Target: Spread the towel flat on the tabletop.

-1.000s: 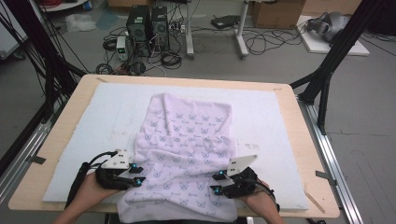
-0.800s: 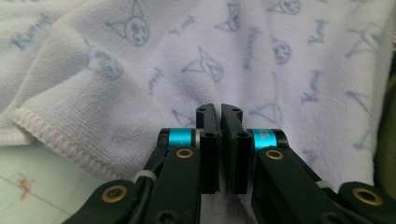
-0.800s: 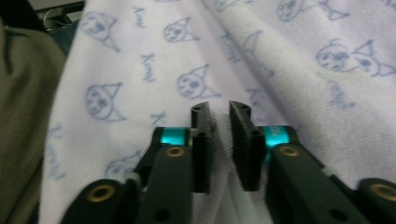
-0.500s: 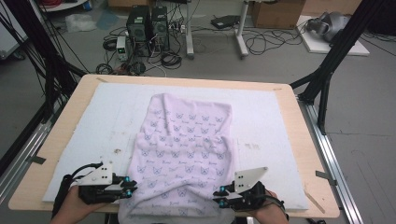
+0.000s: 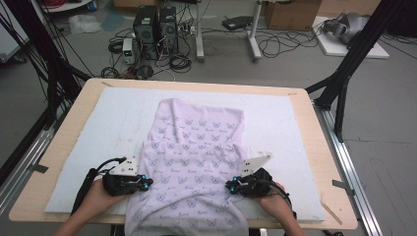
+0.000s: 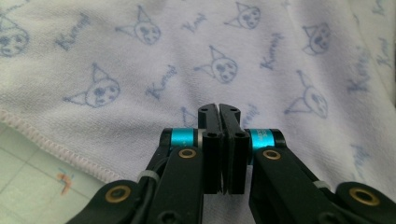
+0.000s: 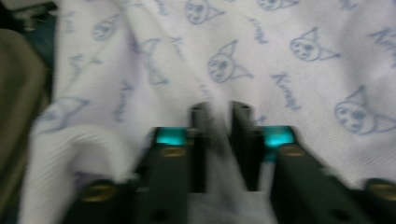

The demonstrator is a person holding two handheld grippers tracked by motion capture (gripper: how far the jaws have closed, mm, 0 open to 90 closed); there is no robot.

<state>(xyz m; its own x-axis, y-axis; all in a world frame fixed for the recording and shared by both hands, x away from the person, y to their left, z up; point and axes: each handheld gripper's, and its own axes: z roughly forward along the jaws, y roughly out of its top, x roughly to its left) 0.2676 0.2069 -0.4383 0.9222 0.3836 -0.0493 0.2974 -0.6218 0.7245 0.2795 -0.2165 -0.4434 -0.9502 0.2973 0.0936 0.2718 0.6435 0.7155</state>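
The pale lilac cat-print knitted cloth [image 5: 196, 162] lies lengthwise away from the person on the desk [image 5: 64, 142], the left tongs [image 5: 146, 183] and right tongs [image 5: 230, 187] each clamped on its near side edges.

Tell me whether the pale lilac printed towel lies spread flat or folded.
Partly folded: the pale lilac printed towel shows a layer edge running across its middle, and its near end hangs over the white mat.

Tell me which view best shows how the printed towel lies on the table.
The high view: the whole towel shows there, spread over the white mat, its near end hanging off the table edge. The left gripper view gives a close patch with its stitched hem; the right gripper view gives a blurred, rumpled patch.
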